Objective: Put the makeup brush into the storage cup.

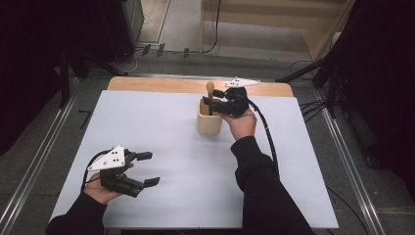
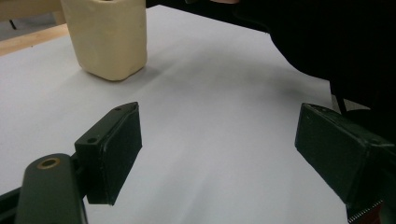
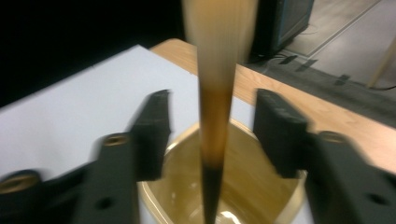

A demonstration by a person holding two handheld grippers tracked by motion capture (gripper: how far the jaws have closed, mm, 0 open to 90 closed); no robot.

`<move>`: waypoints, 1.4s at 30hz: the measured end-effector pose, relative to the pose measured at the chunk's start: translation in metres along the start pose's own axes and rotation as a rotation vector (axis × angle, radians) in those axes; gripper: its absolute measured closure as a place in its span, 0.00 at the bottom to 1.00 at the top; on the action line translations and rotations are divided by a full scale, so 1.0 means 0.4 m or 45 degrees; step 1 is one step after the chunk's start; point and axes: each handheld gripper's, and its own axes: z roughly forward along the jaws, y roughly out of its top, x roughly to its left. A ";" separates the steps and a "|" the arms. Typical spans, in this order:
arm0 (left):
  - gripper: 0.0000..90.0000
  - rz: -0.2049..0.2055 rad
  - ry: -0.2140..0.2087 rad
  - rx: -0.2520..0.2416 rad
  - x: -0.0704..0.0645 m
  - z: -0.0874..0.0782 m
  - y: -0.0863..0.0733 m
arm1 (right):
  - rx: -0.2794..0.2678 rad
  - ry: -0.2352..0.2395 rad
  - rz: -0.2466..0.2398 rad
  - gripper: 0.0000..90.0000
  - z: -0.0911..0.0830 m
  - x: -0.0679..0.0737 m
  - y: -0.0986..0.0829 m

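A cream utensil holder stands on the white sheet toward the back middle. A wooden-handled utensil stands upright in it. My right gripper hovers at the holder's top, open, one jaw on either side of the handle without touching it. In the right gripper view the tapered handle darkens toward its lower end inside the holder, between the jaws of the right gripper. My left gripper rests open at the front left with nothing in it. In the left gripper view that left gripper faces the holder from afar.
The white sheet covers a wooden table whose back edge shows bare. The person's right sleeve crosses the right half of the sheet. Cables and metal rails lie on the floor around the table.
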 end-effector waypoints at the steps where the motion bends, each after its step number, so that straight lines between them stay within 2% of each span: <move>1: 0.17 0.000 0.000 0.000 0.000 0.000 0.000 | 0.000 0.000 0.000 0.48 0.000 0.000 0.000; 5: 0.17 0.003 0.001 -0.001 0.000 0.000 0.000 | 0.015 -0.011 -0.060 0.40 -0.007 0.004 -0.001; 8: 0.17 0.004 0.003 0.003 0.001 -0.002 0.000 | 0.012 0.014 -0.077 0.37 -0.015 0.009 -0.008; 13: 0.17 0.002 0.006 -0.004 0.001 -0.002 0.000 | 0.027 0.026 -0.090 0.36 -0.026 0.014 -0.013; 16: 0.17 -0.003 0.005 -0.001 0.002 -0.001 0.000 | 0.029 0.026 -0.129 0.34 -0.043 0.027 -0.013; 22: 0.17 -0.005 0.008 -0.003 0.002 -0.003 0.000 | 0.000 0.066 -0.111 0.33 -0.063 0.039 -0.025; 25: 0.17 -0.007 0.007 -0.005 0.002 -0.002 0.000 | 0.012 0.084 -0.104 0.33 -0.068 0.047 -0.032; 36: 0.17 -0.010 0.010 -0.004 0.005 -0.004 -0.001 | -0.024 0.129 -0.108 0.35 -0.104 0.072 -0.068; 39: 0.17 -0.010 0.012 -0.003 0.005 -0.004 -0.001 | -0.008 0.141 -0.105 0.34 -0.108 0.075 -0.075; 42: 0.17 -0.009 0.013 -0.004 0.005 -0.004 -0.001 | -0.005 0.154 -0.114 0.34 -0.116 0.086 -0.100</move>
